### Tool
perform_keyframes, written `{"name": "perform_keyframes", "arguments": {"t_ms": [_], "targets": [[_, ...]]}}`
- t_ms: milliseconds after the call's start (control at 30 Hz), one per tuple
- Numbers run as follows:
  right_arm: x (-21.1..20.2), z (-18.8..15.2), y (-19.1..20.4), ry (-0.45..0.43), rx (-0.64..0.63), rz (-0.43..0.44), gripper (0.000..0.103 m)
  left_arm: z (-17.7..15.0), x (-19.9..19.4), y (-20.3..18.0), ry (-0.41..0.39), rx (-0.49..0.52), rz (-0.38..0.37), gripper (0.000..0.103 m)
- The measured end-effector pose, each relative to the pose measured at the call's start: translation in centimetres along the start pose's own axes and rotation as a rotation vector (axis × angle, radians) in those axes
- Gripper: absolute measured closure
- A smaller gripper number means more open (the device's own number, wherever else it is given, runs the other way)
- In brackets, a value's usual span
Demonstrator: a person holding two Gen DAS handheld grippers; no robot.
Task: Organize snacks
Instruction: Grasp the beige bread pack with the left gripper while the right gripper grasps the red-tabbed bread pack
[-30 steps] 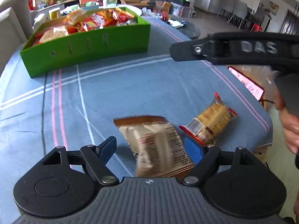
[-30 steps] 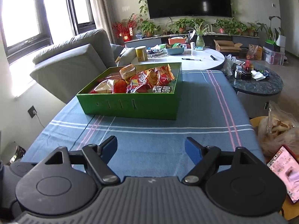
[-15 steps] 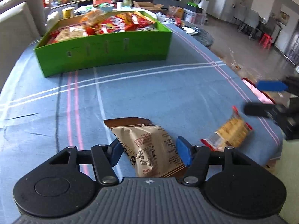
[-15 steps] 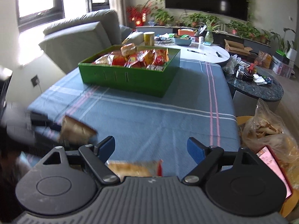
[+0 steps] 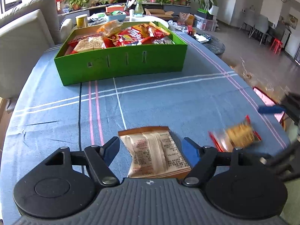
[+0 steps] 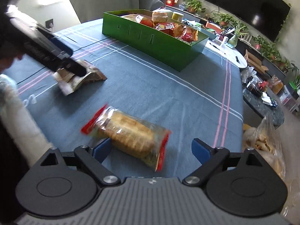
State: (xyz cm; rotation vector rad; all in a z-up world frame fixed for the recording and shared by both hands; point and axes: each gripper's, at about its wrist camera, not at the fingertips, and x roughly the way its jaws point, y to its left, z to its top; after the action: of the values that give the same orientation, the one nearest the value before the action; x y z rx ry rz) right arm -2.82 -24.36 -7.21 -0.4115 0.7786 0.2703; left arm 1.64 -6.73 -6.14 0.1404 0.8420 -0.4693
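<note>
A brown snack packet point(image 5: 155, 153) lies on the blue tablecloth between the fingers of my left gripper point(image 5: 151, 147). Its jaws are opening and the pads stand clear of the packet. To its right lies a clear bread packet with red ends point(image 5: 238, 133), blurred. In the right wrist view that bread packet point(image 6: 129, 133) lies between the wide fingers of my right gripper point(image 6: 151, 150), which is open and not pressing it. The left gripper point(image 6: 78, 71) shows there over the brown packet point(image 6: 82, 78). A green box point(image 5: 121, 63) full of snacks stands at the far side.
The table edge runs close on the right, with a plastic bag point(image 6: 262, 140) and a pink-screened tablet point(image 5: 266, 97) beyond it. A grey armchair point(image 5: 22, 43) stands left of the table. A white round table point(image 6: 230, 54) and a dark side table point(image 6: 262, 101) lie behind.
My left gripper narrowed onto the brown packet, then widened again. My right gripper rolled and came down, so the bread packet now lies between its fingers.
</note>
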Motion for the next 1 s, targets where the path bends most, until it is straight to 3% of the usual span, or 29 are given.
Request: {"name": "perform_keyframes", "arguments": {"t_ms": [133,500,567,667,1000], "targets": [[1.7,1.2,0.4,-0.013,0.006,-0.038,0.024,-0.2,0.9,-0.2,0.031,-0.003,0.015,0.031],[2.1,1.6,-0.7,-0.019,0.129,-0.016,0.025,-0.2,2.3,-0.5,0.051,-0.012,0.023,0.031],[2.4,1.8,-1.0,-0.015,0.165,-0.017,0.025,-0.3,2.5,-0.4,0.046,-0.013,0.017,0.033],[2.5,2.2,-1.7,-0.012,0.232,0.0,0.025,-0.4,2.4,-0.1,0.022,-0.002,0.001,0.047],[0.6,4.3,-2.1,-0.125,0.323,0.019,0.025,0.2,0.9,0.3,-0.029,-0.023,-0.016,0.048]]}}
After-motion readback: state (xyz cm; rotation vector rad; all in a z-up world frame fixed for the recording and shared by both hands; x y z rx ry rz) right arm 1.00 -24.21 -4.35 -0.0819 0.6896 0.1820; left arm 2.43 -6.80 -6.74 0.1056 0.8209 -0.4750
